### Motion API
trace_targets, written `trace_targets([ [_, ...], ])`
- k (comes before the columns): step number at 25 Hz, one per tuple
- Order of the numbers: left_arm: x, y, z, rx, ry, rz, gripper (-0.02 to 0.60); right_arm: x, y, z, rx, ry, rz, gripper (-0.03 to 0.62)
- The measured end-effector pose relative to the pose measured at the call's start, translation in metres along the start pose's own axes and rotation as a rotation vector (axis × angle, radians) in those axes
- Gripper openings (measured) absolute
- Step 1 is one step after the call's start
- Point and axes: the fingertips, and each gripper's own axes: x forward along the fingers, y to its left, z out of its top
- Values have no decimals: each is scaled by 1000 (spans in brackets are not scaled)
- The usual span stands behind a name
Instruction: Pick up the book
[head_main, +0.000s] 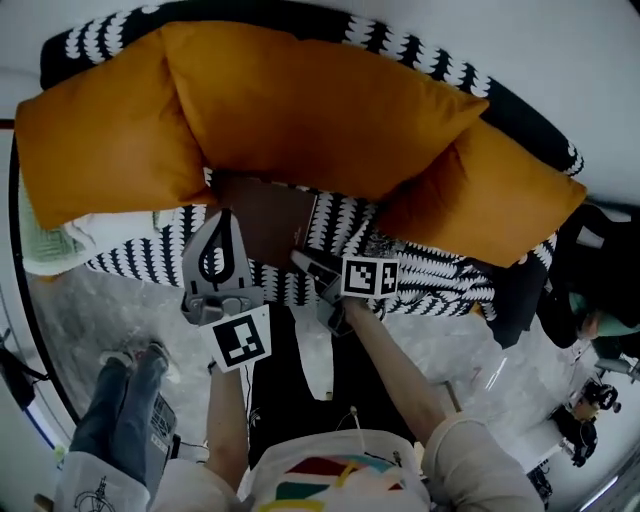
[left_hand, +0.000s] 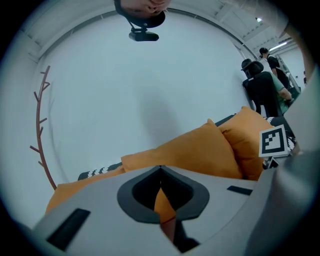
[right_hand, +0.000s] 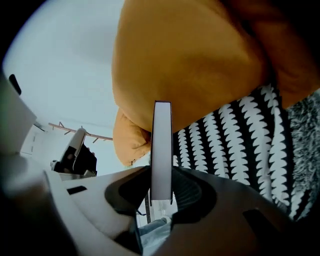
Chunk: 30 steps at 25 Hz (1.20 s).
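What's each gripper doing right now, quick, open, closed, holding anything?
Left gripper: closed, with nothing between its jaws.
Right gripper: closed on the book, which stands edge-on between its jaws.

Three orange cushions (head_main: 320, 110) lean in a row on a black-and-white patterned sofa (head_main: 440, 270). Below it I see the grey marbled floor (head_main: 110, 310), where a person in jeans (head_main: 125, 400) stands at my left. A bare brown branch (left_hand: 41, 130) rises along the white wall (left_hand: 150, 90).
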Motion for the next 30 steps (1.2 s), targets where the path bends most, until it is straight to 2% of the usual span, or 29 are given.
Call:
trace_targets([
  [3, -6, 3, 41, -1, -27, -10, 6, -40, 22, 5, -59, -36, -44, 143],
  [7, -24, 0, 92, -25, -64, -30, 6, -101, 62, 14, -95, -101, -39, 141],
  [10, -29, 4, 138, -10, -156, -28, 6, -141, 98, 45, -160, -213, -24, 141],
  [13, -51, 2, 173, -42, -206, -25, 6, -192, 136, 59, -207, -334, -7, 141],
  [16, -72, 4, 200, -46, -234, -26, 6, -237, 178, 69, -249, -459, 25, 141],
  [23, -81, 9, 268, -91, -323, -29, 6, -333, 261, 102, -379, -730, 119, 141],
  [27, -83, 11, 320, -45, -413, -40, 6, -376, 300, 112, -461, -847, 188, 141],
  [30, -91, 11, 345, -33, -486, -36, 6, -399, 323, 111, -524, -906, 232, 141],
])
